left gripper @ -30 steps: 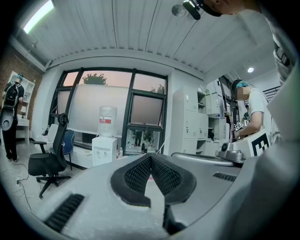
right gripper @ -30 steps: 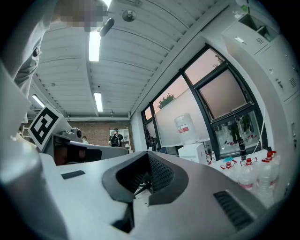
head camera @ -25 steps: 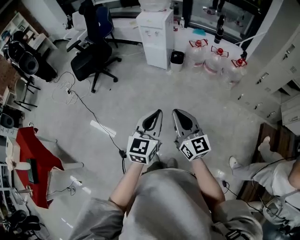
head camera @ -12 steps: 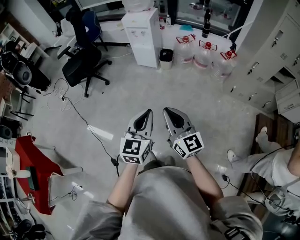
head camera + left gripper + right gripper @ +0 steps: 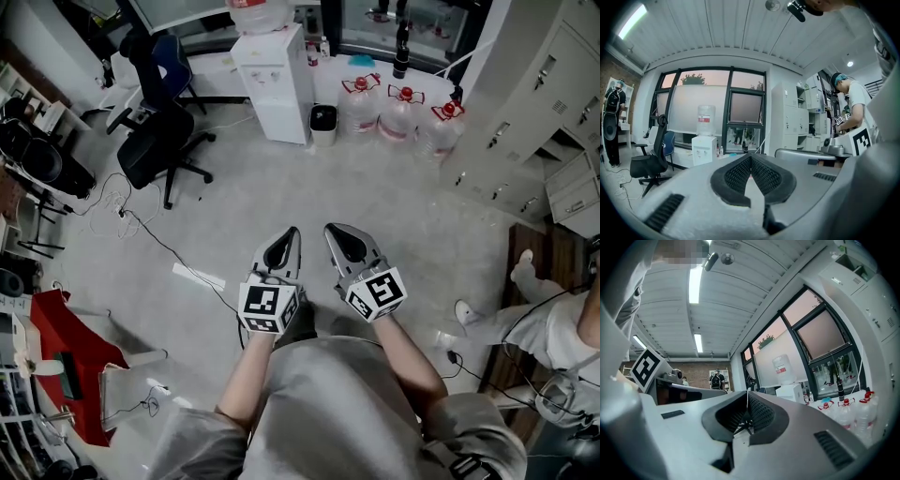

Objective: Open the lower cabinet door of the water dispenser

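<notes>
The white water dispenser (image 5: 274,82) stands against the far window wall with a bottle on top. Its lower cabinet door (image 5: 284,114) looks closed. It is also small and far off in the left gripper view, where the dispenser (image 5: 703,150) is left of centre, and in the right gripper view, where the dispenser (image 5: 791,392) is right of centre. My left gripper (image 5: 292,232) and right gripper (image 5: 331,229) are held side by side over the bare floor, well short of the dispenser. Both are shut with nothing between the pads (image 5: 740,172), (image 5: 759,411).
A black office chair (image 5: 155,141) stands left of the dispenser. A small black bin (image 5: 323,119) and three water bottles (image 5: 398,111) sit to its right. Grey lockers (image 5: 539,103) line the right side. A cable (image 5: 159,239) crosses the floor. A person (image 5: 553,347) sits at right.
The head view has swung, so the dispenser drifted left in the picture and more of the lockers show. Both grippers stay shut and side by side, slightly lower in the frame.
</notes>
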`<action>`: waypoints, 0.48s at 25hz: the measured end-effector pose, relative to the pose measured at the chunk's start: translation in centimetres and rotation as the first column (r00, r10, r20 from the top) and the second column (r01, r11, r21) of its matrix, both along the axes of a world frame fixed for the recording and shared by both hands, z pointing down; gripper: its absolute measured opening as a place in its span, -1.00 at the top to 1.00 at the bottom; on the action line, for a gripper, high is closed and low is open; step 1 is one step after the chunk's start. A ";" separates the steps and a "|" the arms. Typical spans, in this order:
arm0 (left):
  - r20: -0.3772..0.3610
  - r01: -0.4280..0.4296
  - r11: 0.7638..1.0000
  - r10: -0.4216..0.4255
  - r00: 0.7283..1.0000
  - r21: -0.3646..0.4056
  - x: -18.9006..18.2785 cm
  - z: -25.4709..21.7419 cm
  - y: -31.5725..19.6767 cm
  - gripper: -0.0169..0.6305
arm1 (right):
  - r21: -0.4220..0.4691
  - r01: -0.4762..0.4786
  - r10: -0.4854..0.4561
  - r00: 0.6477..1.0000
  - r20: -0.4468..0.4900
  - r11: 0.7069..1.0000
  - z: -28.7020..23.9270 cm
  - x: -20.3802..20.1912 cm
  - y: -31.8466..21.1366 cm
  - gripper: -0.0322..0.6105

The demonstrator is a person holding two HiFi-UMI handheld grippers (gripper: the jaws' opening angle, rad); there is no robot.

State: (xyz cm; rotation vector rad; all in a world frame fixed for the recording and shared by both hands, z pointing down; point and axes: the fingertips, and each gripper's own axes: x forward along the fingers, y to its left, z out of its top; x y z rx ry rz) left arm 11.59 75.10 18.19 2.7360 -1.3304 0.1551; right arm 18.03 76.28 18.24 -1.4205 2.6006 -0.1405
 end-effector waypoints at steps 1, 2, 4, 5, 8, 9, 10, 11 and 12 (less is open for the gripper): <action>-0.001 -0.004 1.000 0.004 1.000 0.002 0.0 0.1 -0.6 0.92 | -0.003 -0.006 0.006 1.000 0.001 1.000 0.2 0.0 -0.6 0.86; -0.001 -0.011 1.000 0.011 1.000 0.004 -0.1 0.3 -1.3 0.92 | -0.006 -0.013 0.013 1.000 0.002 1.000 0.4 0.0 -1.2 0.86; 0.001 -0.025 1.000 0.025 1.000 0.006 -0.2 0.7 -2.8 0.92 | -0.012 -0.024 0.024 1.000 0.002 1.000 0.8 -0.2 -2.8 0.86; 0.002 -0.032 0.999 0.032 0.999 0.005 -0.4 0.9 -3.6 0.92 | -0.016 -0.029 0.029 1.000 0.003 0.999 1.0 -0.3 -3.6 0.86; 0.005 -0.047 0.999 0.047 0.999 -0.005 -1.1 1.5 -6.5 0.92 | -0.029 -0.044 0.044 0.999 0.001 0.999 1.4 -0.9 -6.5 0.86; 0.004 -0.054 0.999 0.054 0.999 -0.008 -1.4 1.6 -7.6 0.92 | -0.034 -0.051 0.051 0.999 0.000 0.998 1.5 -1.1 -7.5 0.87; 0.004 -0.061 0.998 0.061 0.998 -0.010 -1.6 1.7 -8.7 0.92 | -0.039 -0.058 0.058 0.998 0.001 0.998 1.5 -1.3 -8.7 0.87; 0.004 -0.069 0.998 0.069 0.998 -0.011 -1.9 1.7 -9.8 0.92 | -0.045 -0.066 0.066 0.998 0.003 0.997 1.5 -1.6 -9.8 0.87; 0.004 -0.078 0.997 0.078 0.997 -0.013 -2.2 1.7 -10.8 0.92 | -0.050 -0.073 0.073 0.997 0.001 0.996 1.6 -2.0 -10.8 0.87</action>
